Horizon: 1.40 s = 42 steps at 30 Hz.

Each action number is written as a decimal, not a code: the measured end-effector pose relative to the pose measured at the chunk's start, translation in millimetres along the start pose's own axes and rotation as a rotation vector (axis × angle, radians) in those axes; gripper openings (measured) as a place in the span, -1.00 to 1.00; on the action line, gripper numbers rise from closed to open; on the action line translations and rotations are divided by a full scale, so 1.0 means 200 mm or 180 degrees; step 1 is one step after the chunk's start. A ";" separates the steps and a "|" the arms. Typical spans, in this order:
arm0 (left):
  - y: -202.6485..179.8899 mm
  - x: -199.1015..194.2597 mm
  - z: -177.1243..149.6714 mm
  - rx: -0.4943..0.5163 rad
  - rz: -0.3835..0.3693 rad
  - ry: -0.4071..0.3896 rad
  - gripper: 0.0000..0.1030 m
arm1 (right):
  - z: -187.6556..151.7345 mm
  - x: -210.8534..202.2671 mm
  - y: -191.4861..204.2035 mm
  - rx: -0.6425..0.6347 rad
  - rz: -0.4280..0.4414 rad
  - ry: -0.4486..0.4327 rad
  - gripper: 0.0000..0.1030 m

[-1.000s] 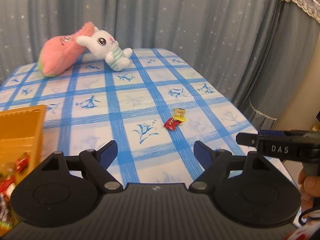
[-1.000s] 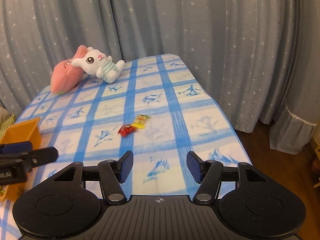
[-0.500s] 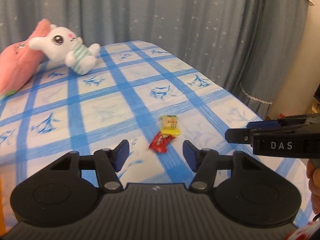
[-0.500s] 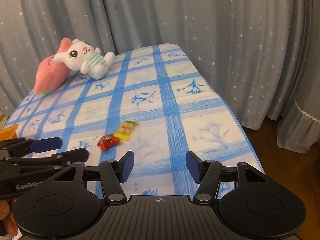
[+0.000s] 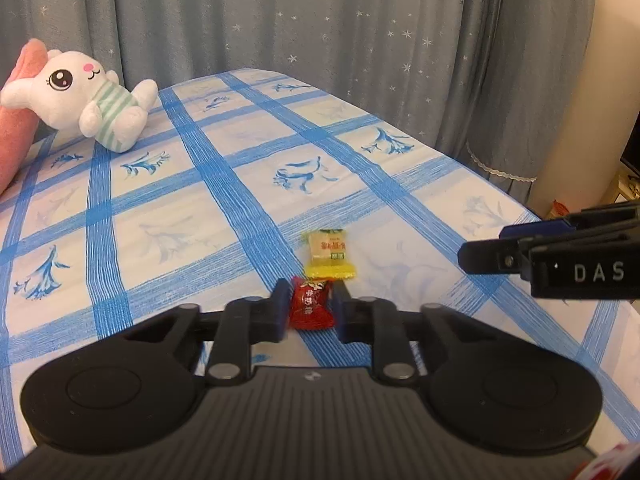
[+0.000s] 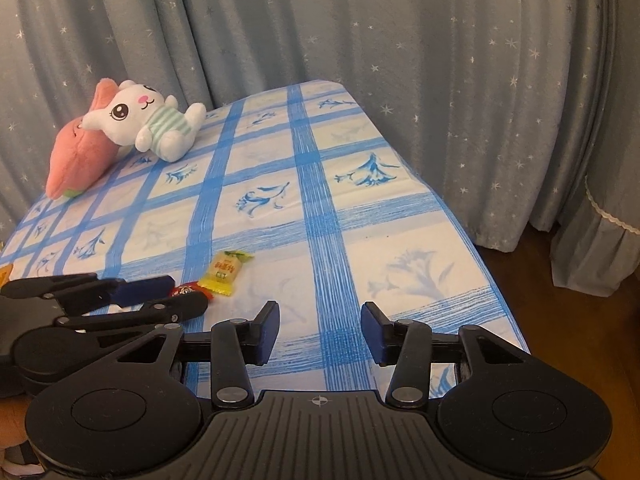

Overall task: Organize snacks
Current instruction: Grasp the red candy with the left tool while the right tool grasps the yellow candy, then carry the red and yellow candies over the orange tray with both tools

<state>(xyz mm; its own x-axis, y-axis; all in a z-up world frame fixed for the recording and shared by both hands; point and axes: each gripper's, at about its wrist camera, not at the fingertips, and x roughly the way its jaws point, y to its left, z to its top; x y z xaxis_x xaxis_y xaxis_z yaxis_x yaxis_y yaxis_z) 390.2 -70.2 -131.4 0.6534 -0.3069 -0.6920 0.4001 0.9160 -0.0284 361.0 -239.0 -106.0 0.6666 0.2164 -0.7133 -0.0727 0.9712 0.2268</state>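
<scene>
Red candy [image 5: 311, 309], yellow candy [image 5: 329, 255]; blue-checked white tablecloth [image 5: 240, 184].

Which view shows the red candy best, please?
The left wrist view: the red candy sits close and centred between the left gripper fingers, label visible. In the right wrist view it is small and partly hidden behind that gripper.

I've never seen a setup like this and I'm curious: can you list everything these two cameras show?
Red-wrapped candy: one, red, between the left gripper's fingers.
Yellow-wrapped candy: one, yellow, just beyond the red one.
White plush rabbit: one, white with green stripes, far left.
Pink plush cushion: one, pink, under the rabbit.
Blue-checked tablecloth: one, blue and white, covering the table.
Star-patterned curtain: grey-blue, behind.
Left hand-held gripper: black, closing around the red candy.
Right hand-held gripper: black, open, empty.
</scene>
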 end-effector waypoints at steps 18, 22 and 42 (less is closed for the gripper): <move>0.18 -0.42 -0.31 -0.0741 0.0616 -0.0004 -0.68 | 0.05 0.27 0.24 -0.0220 0.0508 -0.0068 -0.10; 0.18 -0.45 -0.35 -0.0780 0.0638 0.0012 -0.68 | 0.05 0.34 0.31 -0.0302 0.0507 -0.0093 -0.10; 0.15 -0.69 -0.44 -0.0817 0.0712 0.0007 -0.68 | -0.08 0.15 0.46 -0.0777 0.0206 -0.0124 -0.58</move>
<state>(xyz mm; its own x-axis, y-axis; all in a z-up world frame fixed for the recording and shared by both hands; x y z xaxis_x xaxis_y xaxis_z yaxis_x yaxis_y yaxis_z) 255.1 21.5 -99.4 0.7051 -0.0907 -0.7033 0.0720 0.9958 -0.0562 361.8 -140.7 -116.9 0.6825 0.2795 -0.6753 -0.2898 0.9517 0.1011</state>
